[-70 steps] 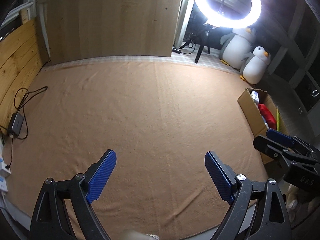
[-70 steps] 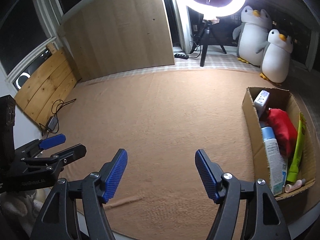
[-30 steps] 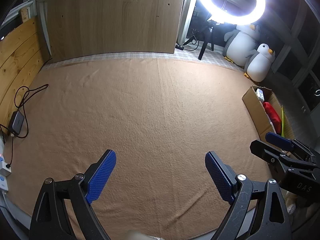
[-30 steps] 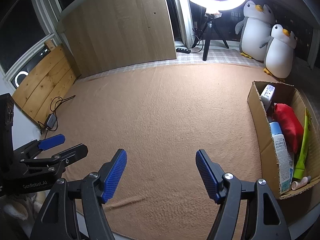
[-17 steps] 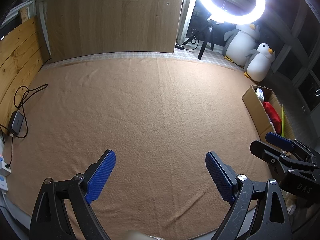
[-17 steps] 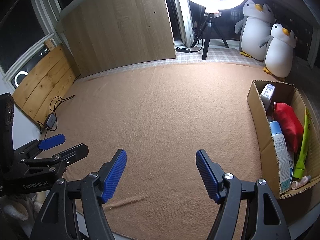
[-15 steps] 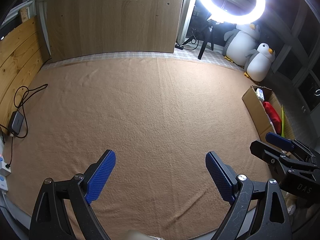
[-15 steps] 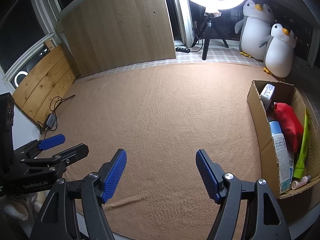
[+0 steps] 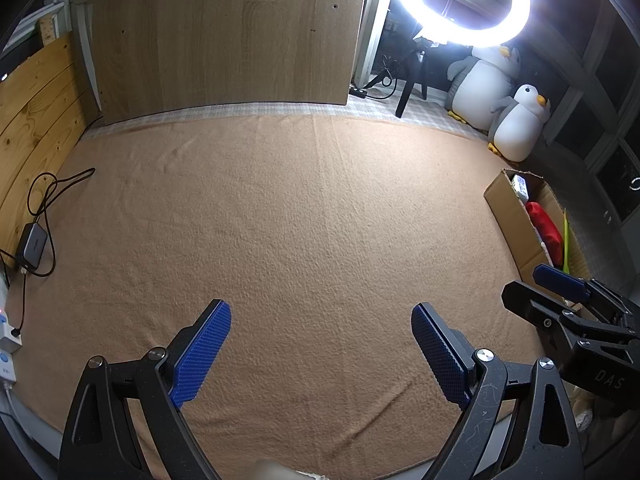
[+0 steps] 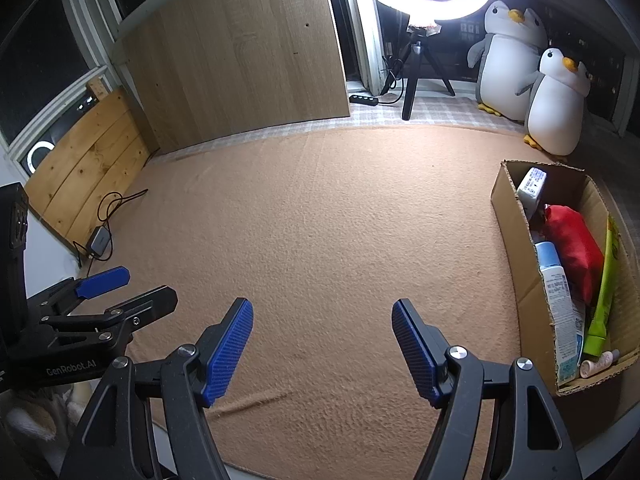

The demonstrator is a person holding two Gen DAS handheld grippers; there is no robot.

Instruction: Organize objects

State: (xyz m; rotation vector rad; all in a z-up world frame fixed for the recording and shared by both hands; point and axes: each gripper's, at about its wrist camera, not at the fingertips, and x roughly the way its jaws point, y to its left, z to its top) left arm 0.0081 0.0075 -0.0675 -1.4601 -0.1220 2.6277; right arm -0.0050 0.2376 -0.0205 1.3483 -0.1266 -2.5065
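On the left gripper (image 10: 124, 294) body, white lettering reads "GenRobot.AI"

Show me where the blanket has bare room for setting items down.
Nearly all of the tan blanket is bare, from the wooden board to the cardboard box. Crowded spots: the box itself, packed full, and the cable and adapter at the left edge.
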